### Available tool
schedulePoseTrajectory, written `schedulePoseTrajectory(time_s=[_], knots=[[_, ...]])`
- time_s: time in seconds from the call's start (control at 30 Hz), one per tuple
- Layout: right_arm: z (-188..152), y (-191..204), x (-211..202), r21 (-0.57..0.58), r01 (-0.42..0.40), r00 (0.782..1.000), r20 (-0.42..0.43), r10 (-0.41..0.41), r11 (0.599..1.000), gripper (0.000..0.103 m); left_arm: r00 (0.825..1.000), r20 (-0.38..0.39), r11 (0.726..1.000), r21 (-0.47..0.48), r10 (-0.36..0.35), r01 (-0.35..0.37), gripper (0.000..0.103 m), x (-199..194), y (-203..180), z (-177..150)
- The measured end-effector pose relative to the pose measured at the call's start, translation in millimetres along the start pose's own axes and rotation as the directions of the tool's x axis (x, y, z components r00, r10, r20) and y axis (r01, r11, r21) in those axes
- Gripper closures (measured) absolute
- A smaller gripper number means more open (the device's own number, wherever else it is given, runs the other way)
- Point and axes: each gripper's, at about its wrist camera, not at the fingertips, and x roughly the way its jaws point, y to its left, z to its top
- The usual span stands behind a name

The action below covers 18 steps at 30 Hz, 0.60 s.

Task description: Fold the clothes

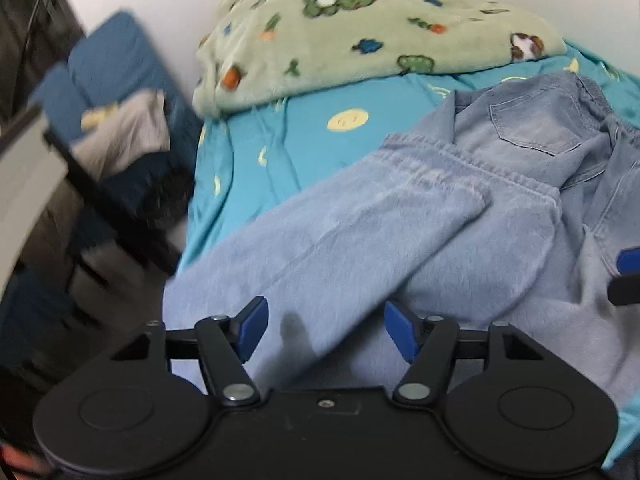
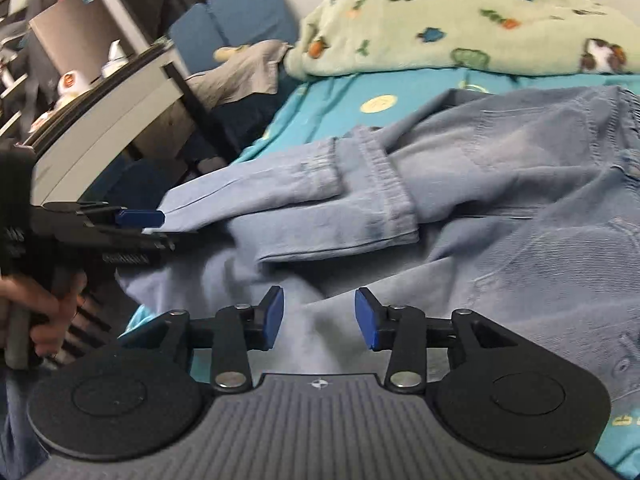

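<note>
Light blue denim trousers (image 1: pixel 360 220) lie on a turquoise bed sheet (image 1: pixel 280 136), their legs folded back so the hems (image 2: pixel 384 184) rest near the seat and back pocket (image 1: pixel 536 128). My left gripper (image 1: pixel 326 320) hovers open over the folded leg near the bed's left edge, with nothing between its blue pads. My right gripper (image 2: pixel 320 308) is open above the same trousers (image 2: pixel 500 200), also without cloth between the pads. In the right wrist view a hand (image 2: pixel 44 312) holds the left gripper (image 2: pixel 160 230) at the trousers' left end. One blue pad of the right gripper (image 1: pixel 628 260) shows at the left view's right edge.
A green fleece blanket (image 1: pixel 360 28) with animal prints is piled at the head of the bed. Left of the bed stand blue cushions (image 2: pixel 240 16) with a grey cloth (image 2: pixel 240 72) on them, and a grey desk (image 2: pixel 100 120) with small items.
</note>
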Motion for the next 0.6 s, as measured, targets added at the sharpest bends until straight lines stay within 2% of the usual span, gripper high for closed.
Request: schedulePoseTrajectory(time_s=[0.07,0.23,0.33,0.37,0.5,0.6], knots=[[1,-6,5,0.025,0.009,1.0,-0.023,-0.009,1.0,0.061,0.999,-0.004,0.999,0.023,-0.043,0.043,0.041,11,-6,7],[1,-5,3,0.04,-0.014,1.0,-0.016,0.015,0.999,0.059,1.0,0.019,0.993,0.119,-0.005,0.003,0.041,37,-23,16],[0,-6,2,0.047,-0.013,1.0,-0.016,0.014,0.999,0.059,0.997,0.073,0.988,0.153,0.007,-0.018,0.048,50,-30,11],[-1,-7,2,0.052,-0.012,1.0,-0.017,0.013,0.999,0.059,0.997,0.074,0.99,0.139,0.001,-0.012,0.054,53,-30,9],[-1,-9,3,0.07,-0.01,1.0,-0.02,0.011,0.997,0.059,0.996,0.067,0.997,-0.046,-0.063,0.067,0.072,54,-11,8],[-1,-6,5,0.06,-0.017,1.0,-0.023,0.018,0.998,0.059,0.987,0.091,0.969,-0.195,-0.134,0.15,0.088,43,11,11]])
